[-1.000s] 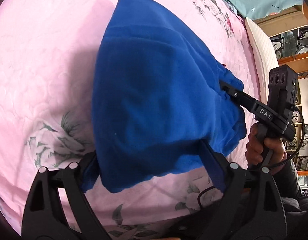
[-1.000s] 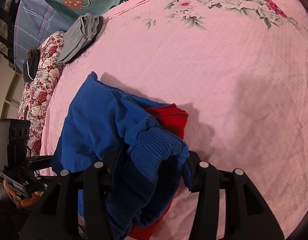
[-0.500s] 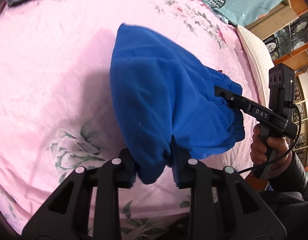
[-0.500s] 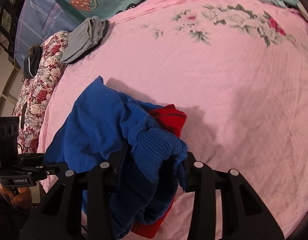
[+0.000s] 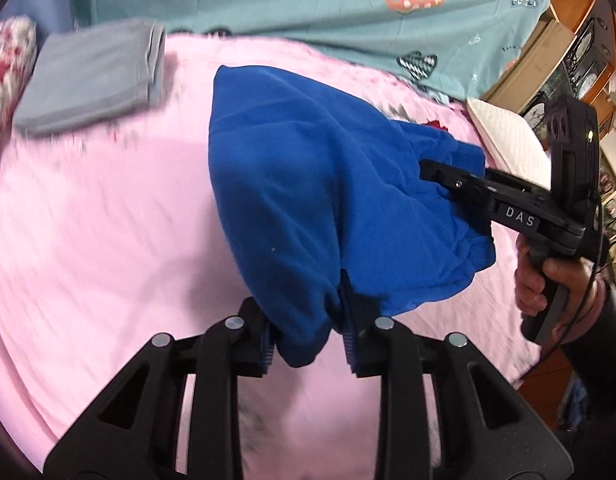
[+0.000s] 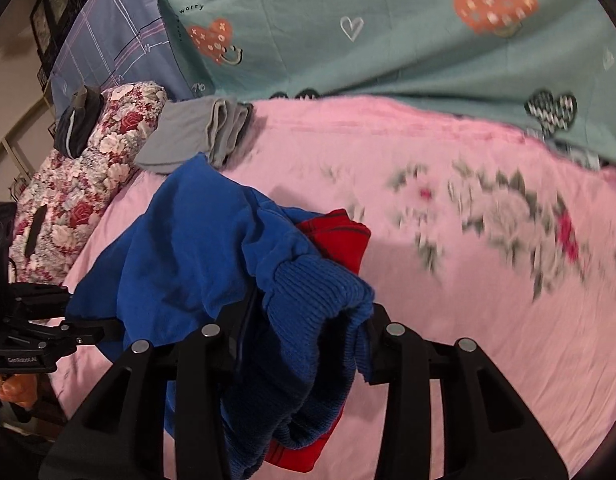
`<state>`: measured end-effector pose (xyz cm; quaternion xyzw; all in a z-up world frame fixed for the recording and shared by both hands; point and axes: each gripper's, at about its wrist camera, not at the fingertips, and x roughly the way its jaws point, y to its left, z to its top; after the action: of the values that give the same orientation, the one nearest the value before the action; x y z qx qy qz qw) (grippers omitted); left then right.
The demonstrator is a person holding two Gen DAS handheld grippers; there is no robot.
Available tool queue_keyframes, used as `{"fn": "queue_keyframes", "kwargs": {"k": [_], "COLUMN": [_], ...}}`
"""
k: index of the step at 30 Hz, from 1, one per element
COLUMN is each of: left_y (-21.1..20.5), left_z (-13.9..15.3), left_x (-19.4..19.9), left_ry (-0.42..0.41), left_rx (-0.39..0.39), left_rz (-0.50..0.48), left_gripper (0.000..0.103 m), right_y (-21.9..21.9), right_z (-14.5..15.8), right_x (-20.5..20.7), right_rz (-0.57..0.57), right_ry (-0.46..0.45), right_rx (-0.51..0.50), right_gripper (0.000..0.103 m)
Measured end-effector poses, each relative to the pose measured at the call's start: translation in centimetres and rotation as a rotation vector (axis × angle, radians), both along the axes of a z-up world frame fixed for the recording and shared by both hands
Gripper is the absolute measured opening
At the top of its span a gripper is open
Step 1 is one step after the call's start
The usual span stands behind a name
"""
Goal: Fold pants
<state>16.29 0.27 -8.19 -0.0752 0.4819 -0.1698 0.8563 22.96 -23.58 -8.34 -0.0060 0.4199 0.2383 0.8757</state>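
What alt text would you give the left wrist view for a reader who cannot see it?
The left gripper is shut on a bunched end of the blue pants, held above a pink bedspread, while the right gripper grips their far end. Folded grey clothes lie at the bedspread's far left edge.

Matt blue fleece pants (image 5: pixel 308 184), ribbed cuff (image 6: pixel 320 292)

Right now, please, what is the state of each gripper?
Left gripper: closed on the blue pants.
Right gripper: closed on the blue pants, at the ribbed waistband.
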Motion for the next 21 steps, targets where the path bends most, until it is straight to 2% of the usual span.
{"fn": "queue_keyframes", "kwargs": {"k": [10, 16, 21], "left_y": [-0.6, -0.5, -0.8], "left_z": [-1.4, -2.9, -4.6], "left_x": [10.3, 14.1, 15.7], "left_ry": [-0.029, -0.016, -0.006], "left_rx": [0.072, 0.058, 0.065], "left_rz": [0.014, 0.016, 0.007], "left_gripper": [0.027, 0.027, 0.027], "right_y": [2.5, 3.0, 3.2], "right_z": [-1.4, -2.5, -3.7], "right_x": [11.3, 15.1, 17.1], "right_rz": [-0.051, -0.082, -0.088], "right_ry": [0.027, 0.055, 0.076], "right_rx": [-0.068, -0.084, -0.117], "right_gripper": [0.041, 0.041, 0.041]}}
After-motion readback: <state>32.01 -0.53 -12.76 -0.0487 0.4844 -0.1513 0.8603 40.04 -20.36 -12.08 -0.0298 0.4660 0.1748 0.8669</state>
